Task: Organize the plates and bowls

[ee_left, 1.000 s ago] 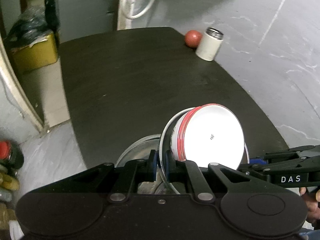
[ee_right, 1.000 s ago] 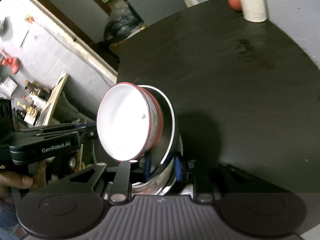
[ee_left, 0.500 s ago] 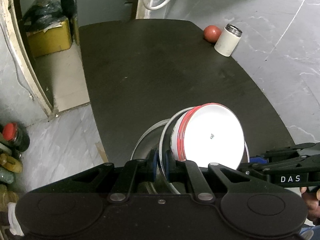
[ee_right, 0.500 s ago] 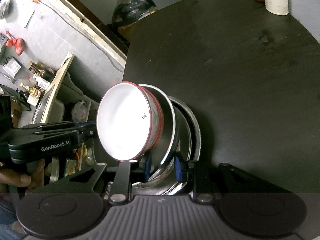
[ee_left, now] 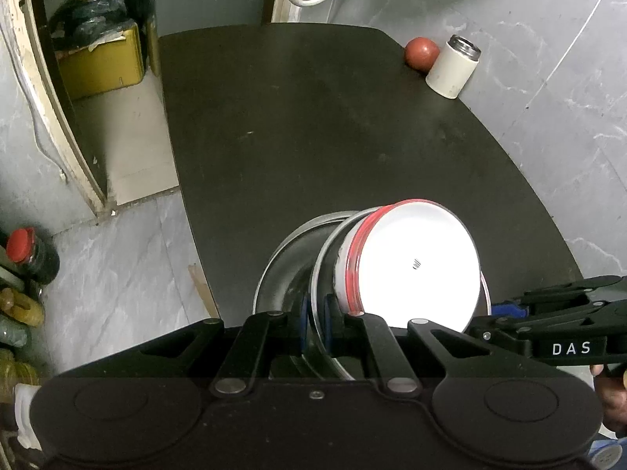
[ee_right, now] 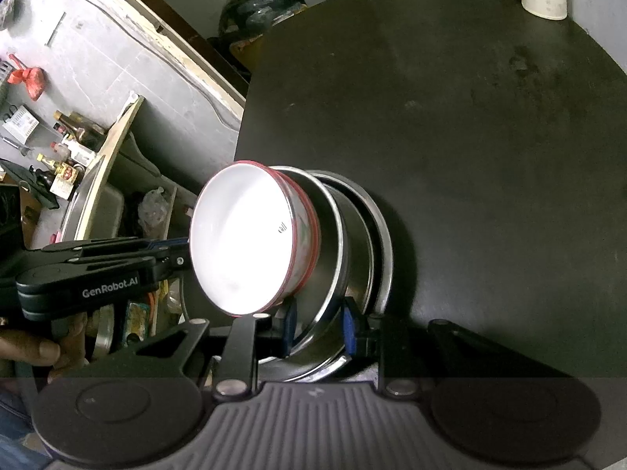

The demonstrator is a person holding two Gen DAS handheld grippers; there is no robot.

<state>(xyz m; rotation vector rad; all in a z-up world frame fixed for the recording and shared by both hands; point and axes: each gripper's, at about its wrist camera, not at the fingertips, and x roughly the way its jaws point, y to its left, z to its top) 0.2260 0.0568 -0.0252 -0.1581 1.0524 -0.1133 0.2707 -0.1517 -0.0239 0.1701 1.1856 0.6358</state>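
Both grippers, left gripper [ee_left: 315, 323] and right gripper [ee_right: 317, 327], clamp the rim of a steel plate [ee_right: 339, 250] carrying a white red-rimmed bowl [ee_right: 247, 239], above another steel plate [ee_right: 382, 235] on the black table [ee_right: 470, 137]. Far beyond: a cream cup [ee_left: 452, 66] beside a red ball [ee_left: 421, 51].

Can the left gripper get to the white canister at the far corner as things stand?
Probably not yet. The left gripper is shut on the steel plate carrying the red-rimmed bowl. The table toward the white canister lies bare, so only its load blocks it.
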